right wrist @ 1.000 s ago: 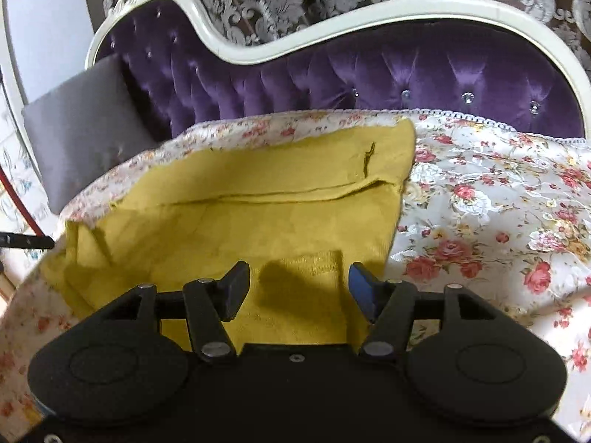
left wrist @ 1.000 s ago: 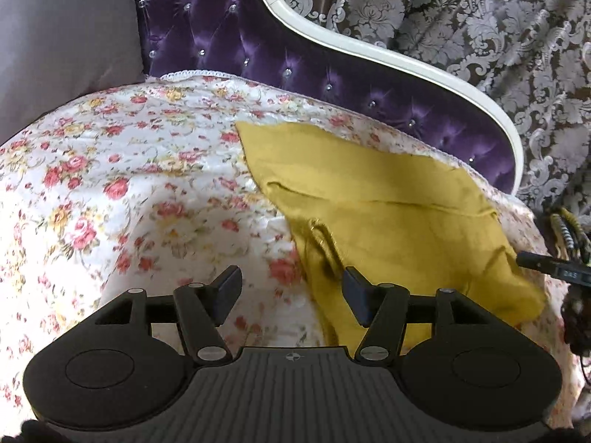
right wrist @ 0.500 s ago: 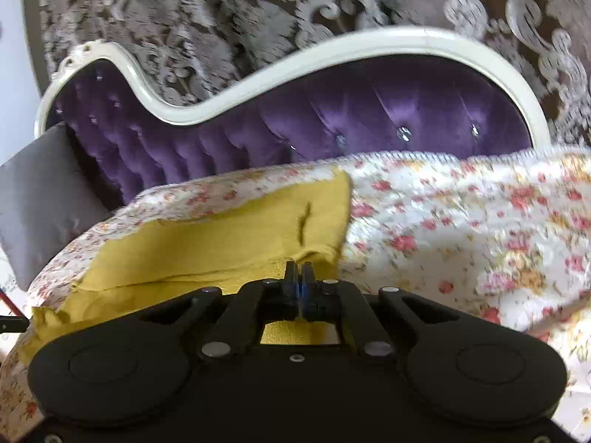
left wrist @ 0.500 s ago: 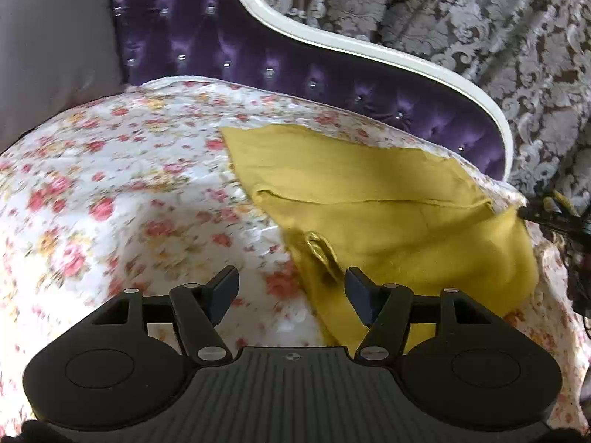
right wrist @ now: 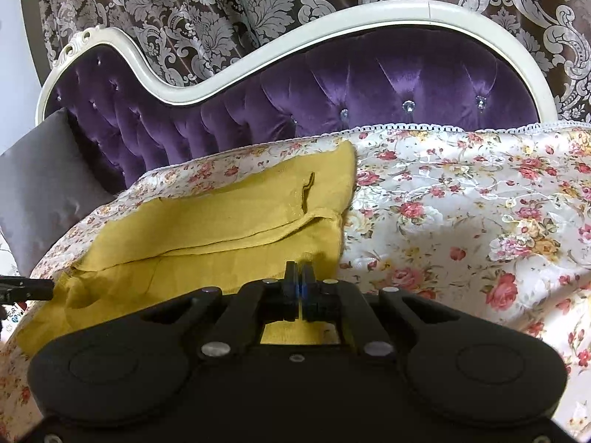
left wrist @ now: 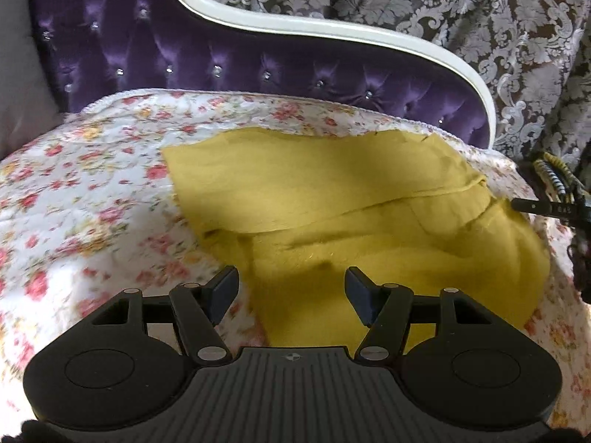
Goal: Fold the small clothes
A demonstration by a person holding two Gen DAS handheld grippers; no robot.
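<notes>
A mustard-yellow garment point(left wrist: 332, 199) lies partly folded on a floral bedspread point(left wrist: 92, 192). It also shows in the right wrist view point(right wrist: 221, 221) with a folded layer across its top. My left gripper point(left wrist: 291, 291) is open, its jaws wide apart just above the garment's near left edge. My right gripper point(right wrist: 299, 280) is shut on the garment's near right edge; yellow cloth shows between and below its closed jaws.
A purple tufted headboard point(right wrist: 369, 81) with a white frame stands behind the bed. A grey pillow point(right wrist: 40, 181) lies at the left. Patterned curtains point(left wrist: 480, 18) hang behind. The other gripper's black tip point(left wrist: 546, 206) pokes in at the garment's right edge.
My right gripper closed on the garment's near edge and holds it. My left gripper moved right and now hovers over the garment's near left part, still open.
</notes>
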